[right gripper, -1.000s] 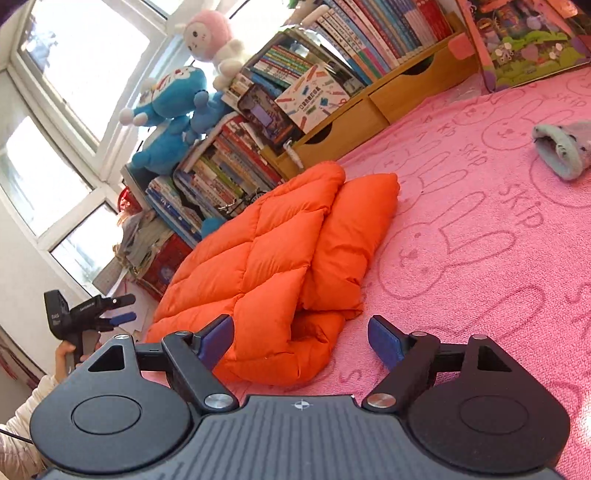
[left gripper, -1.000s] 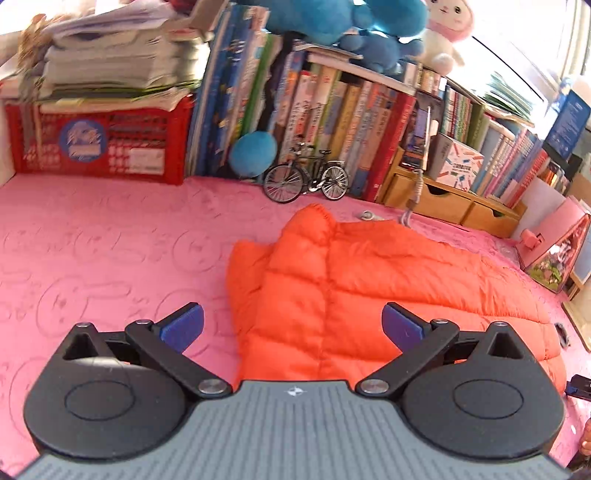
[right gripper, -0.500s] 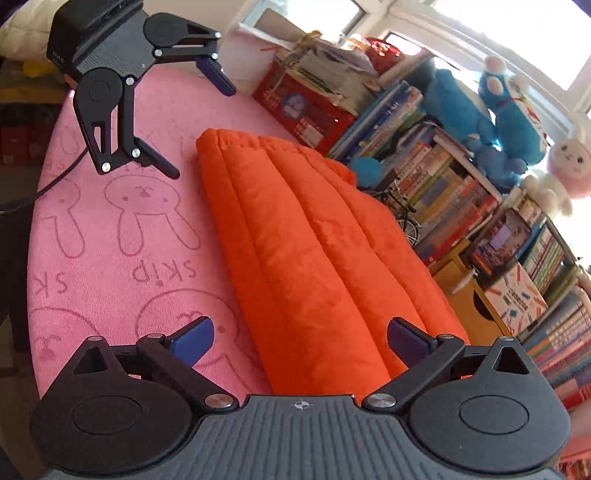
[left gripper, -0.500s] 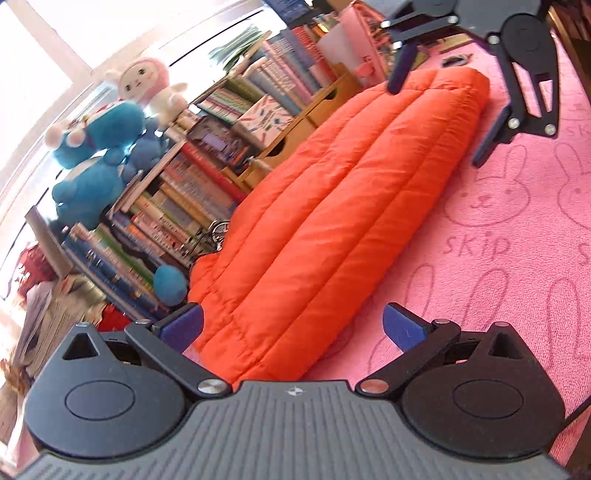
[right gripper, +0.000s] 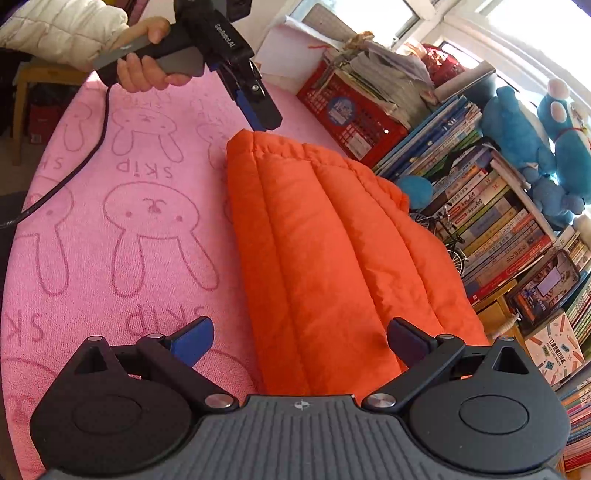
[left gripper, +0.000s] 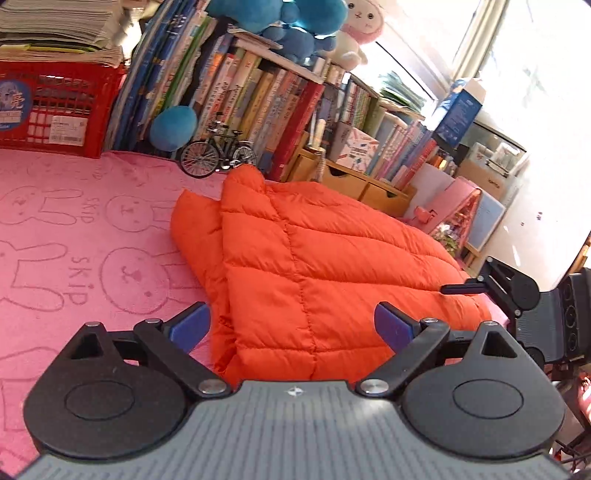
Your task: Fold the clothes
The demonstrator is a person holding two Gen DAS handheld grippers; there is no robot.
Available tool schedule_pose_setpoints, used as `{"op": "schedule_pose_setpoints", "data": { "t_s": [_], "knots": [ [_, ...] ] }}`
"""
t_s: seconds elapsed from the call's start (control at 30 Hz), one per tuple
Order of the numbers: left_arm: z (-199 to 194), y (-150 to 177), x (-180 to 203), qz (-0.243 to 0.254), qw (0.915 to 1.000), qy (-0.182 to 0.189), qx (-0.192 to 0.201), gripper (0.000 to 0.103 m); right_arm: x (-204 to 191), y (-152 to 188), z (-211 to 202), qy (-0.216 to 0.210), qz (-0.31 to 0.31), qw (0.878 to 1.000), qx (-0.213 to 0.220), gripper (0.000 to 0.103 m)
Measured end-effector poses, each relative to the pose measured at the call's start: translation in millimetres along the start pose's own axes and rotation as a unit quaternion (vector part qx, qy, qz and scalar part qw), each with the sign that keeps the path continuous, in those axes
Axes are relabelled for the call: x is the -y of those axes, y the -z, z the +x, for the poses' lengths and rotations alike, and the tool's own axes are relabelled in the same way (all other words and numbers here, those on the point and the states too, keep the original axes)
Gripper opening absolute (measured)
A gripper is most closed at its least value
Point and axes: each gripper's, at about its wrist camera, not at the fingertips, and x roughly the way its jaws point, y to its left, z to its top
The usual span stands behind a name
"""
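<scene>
Pink rabbit-print cloth (left gripper: 74, 236) bears an orange jacket (left gripper: 314, 266); left fingers (left gripper: 291, 326) closing empty, right fingers (right gripper: 299, 345) wide, empty.

Home bedroom — books (left gripper: 258, 96), plush toys (left gripper: 288, 18)

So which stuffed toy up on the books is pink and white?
The bunny plush, sitting at the right end of the blue plush toys. It alone is pink and white; the others are blue.

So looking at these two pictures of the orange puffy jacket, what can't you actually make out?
- Near edge of the orange jacket: hidden behind the left gripper body, left wrist view.
- Its other end: covered by the right gripper, right wrist view.
- Sleeves, zipper: folded out of sight, both views.
- Book titles: too small.
- Whether the left gripper touches the jacket, right wrist view: unclear.
</scene>
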Motion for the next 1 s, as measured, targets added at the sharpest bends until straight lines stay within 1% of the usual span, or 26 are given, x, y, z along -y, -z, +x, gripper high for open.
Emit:
{"op": "schedule_pose_setpoints", "data": {
  "t_s": [0.07,0.13,0.2,0.23,0.3,0.37,0.4,0.47,0.5,0.6,0.67,0.77,0.9,1.0],
  "knots": [
    [10.0,-4.5,1.0,0.018,0.9991,0.033,-0.021,0.096,-0.9,-8.9,4.2,-0.010,-0.014,1.000,0.010,0.101],
    [16.5,-2.3,0.5,0.029,0.9984,0.024,-0.041,0.096,1.1,-18.7,11.9,-0.015,-0.027,0.999,0.015,0.101],
    [18.8,-2.5,-9.4,0.017,0.9985,0.018,-0.049,0.096,5.1,-26.2,20.5,-0.014,-0.031,0.999,0.016,0.101],
    [19.1,-3.0,-17.3,0.001,0.9982,0.032,-0.050,0.096,6.8,-28.5,23.5,-0.014,-0.032,0.999,0.015,0.101],
    [19.0,-4.1,-35.0,-0.039,0.9951,0.075,-0.051,0.096,10.1,-31.2,28.3,-0.021,-0.031,0.999,0.016,0.101],
    [23.6,-7.8,-43.3,-0.054,0.9897,0.115,-0.067,0.097,13.2,-33.6,33.4,-0.031,-0.034,0.999,0.016,0.101],
    [26.6,-9.5,-42.3,-0.045,0.9871,0.131,-0.080,0.097,14.4,-34.7,35.7,-0.037,-0.038,0.998,0.016,0.101],
    [31.8,-11.5,-34.9,-0.012,0.9812,0.161,-0.106,0.098,16.8,-37.2,40.3,-0.048,-0.044,0.998,0.016,0.101],
    [33.6,-11.2,-29.8,0.004,0.9768,0.178,-0.119,0.098,18.3,-38.7,42.1,-0.053,-0.044,0.998,0.017,0.101],
    [35.5,-6.3,-17.3,0.028,0.9647,0.221,-0.140,0.098,23.5,-43.4,46.5,-0.068,-0.035,0.997,0.020,0.101],
    [32.9,-2.8,-12.0,0.037,0.9590,0.245,-0.137,0.098,27.6,-46.5,49.1,-0.083,-0.026,0.996,0.021,0.101],
    [33.8,3.3,-6.5,0.026,0.9527,0.275,-0.127,0.098,32.8,-51.6,53.7,-0.104,-0.015,0.994,0.023,0.101],
    [40.3,14.3,1.5,0.014,0.9503,0.285,-0.124,0.098,35.0,-58.7,61.2,-0.126,-0.002,0.992,0.027,0.101],
    [41.5,21.2,8.5,0.020,0.9492,0.287,-0.128,0.098,33.0,-63.8,65.3,-0.143,-0.002,0.989,0.032,0.101]
  ]
}}
